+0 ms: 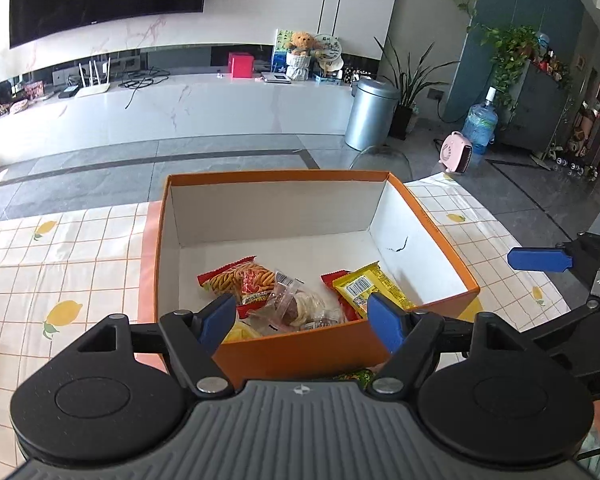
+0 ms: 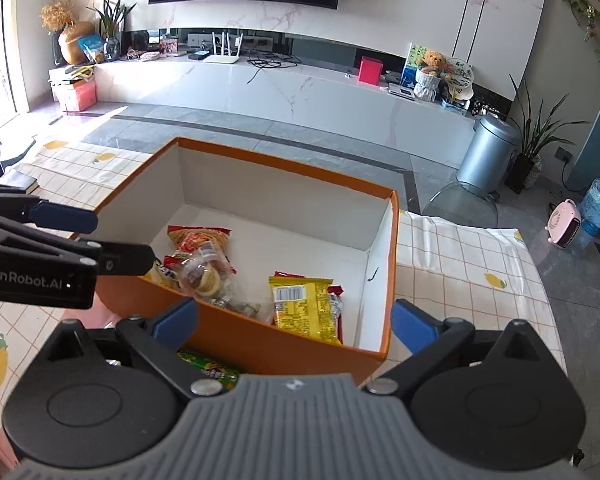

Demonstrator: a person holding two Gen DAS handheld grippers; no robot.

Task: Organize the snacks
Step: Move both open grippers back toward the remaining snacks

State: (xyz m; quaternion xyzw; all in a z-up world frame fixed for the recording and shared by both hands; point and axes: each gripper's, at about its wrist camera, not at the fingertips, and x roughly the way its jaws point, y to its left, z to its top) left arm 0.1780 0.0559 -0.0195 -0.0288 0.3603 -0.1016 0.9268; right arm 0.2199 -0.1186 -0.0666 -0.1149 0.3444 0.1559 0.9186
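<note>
Both the left gripper (image 1: 304, 316) and right gripper (image 2: 294, 322) hang spread and empty above the orange box (image 1: 300, 350). A green snack packet (image 2: 208, 368) lies on the surface just outside its near wall; judged next: lower one gripper's fingers astride it, pinch, then lift over the wall to join the yellow packet (image 2: 304, 306) inside.

We are looking at a box (image 1: 300, 344) that is showing orange outside and white inside. In it, a yellow packet (image 1: 374, 286) with a barcode is lying beside a red packet (image 1: 236, 276) printed with orange sticks. Under the box, the worktop (image 1: 60, 272) is wearing a white cloth with an orange grid and yellow lemons. The fingers (image 1: 384, 320) are showing blue pads on black.
</note>
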